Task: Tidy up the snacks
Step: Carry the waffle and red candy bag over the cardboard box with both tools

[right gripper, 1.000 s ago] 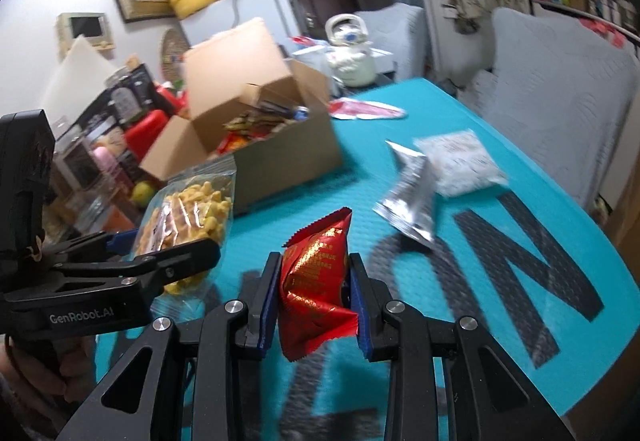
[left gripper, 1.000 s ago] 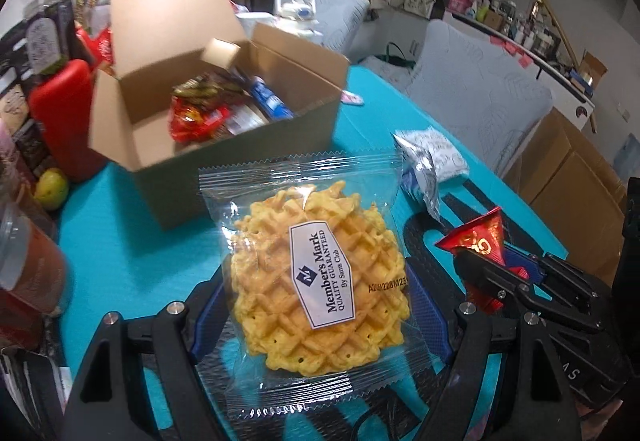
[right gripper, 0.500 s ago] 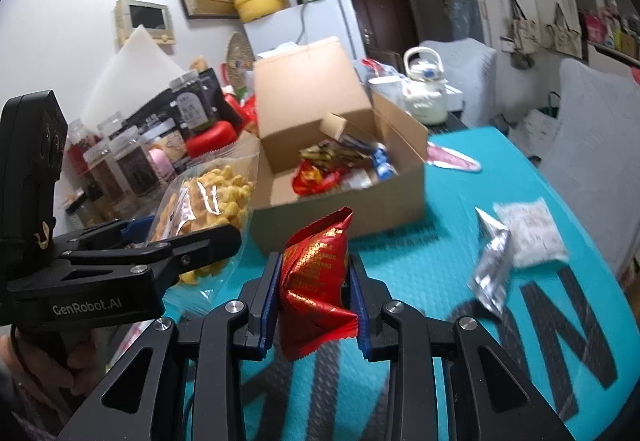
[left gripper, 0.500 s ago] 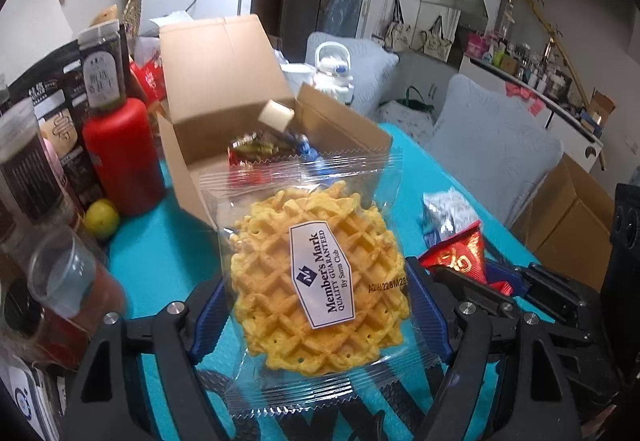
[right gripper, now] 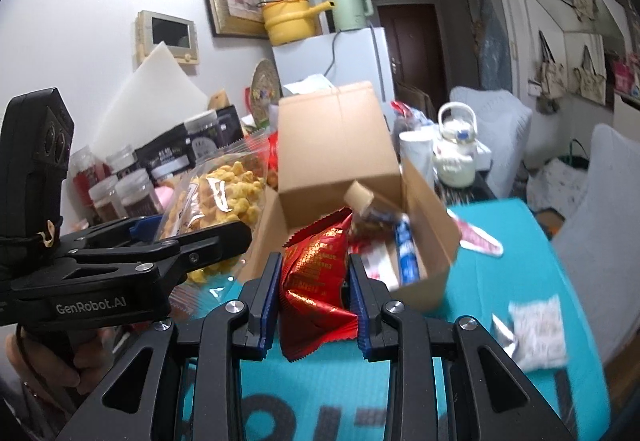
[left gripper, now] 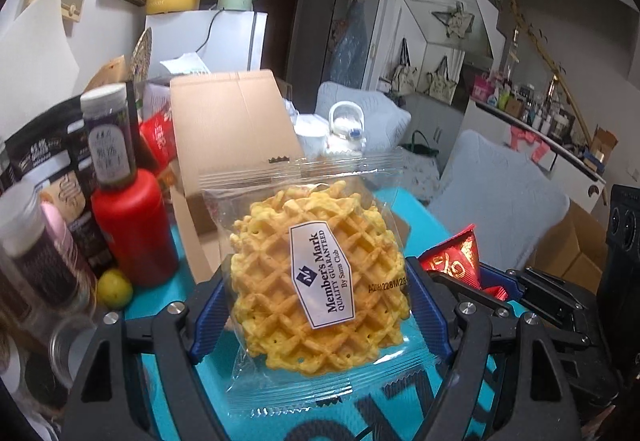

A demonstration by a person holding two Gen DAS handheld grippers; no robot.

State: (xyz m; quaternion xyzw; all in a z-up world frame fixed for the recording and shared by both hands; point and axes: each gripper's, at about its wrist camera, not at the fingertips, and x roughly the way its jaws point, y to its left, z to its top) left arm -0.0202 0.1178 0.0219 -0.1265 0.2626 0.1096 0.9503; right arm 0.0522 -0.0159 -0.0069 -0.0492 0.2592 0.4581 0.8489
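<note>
My left gripper (left gripper: 316, 305) is shut on a clear-wrapped waffle packet (left gripper: 320, 281), held upright above the teal table (left gripper: 168, 293). The waffle packet hides most of the open cardboard box (left gripper: 228, 129) behind it. My right gripper (right gripper: 316, 281) is shut on a red foil snack packet (right gripper: 316, 273), raised in front of the cardboard box (right gripper: 336, 145). Several snacks lie inside the box. In the right wrist view the left gripper (right gripper: 192, 241) with its waffle packet (right gripper: 216, 193) is at the left. The red packet (left gripper: 460, 257) shows at the right of the left wrist view.
A red bottle (left gripper: 132, 229), jars (left gripper: 36, 253), dark pouches and a small green fruit (left gripper: 114, 287) crowd the table's left side. A white packet (right gripper: 540, 329) and a silver packet (right gripper: 502, 333) lie on the teal table at the right. A white teapot (right gripper: 456, 153) stands behind the box.
Both grippers have risen and swung left toward the box, each keeping hold of its packet. The box now sits nearer and directly ahead, and the loose packets have slid right.
</note>
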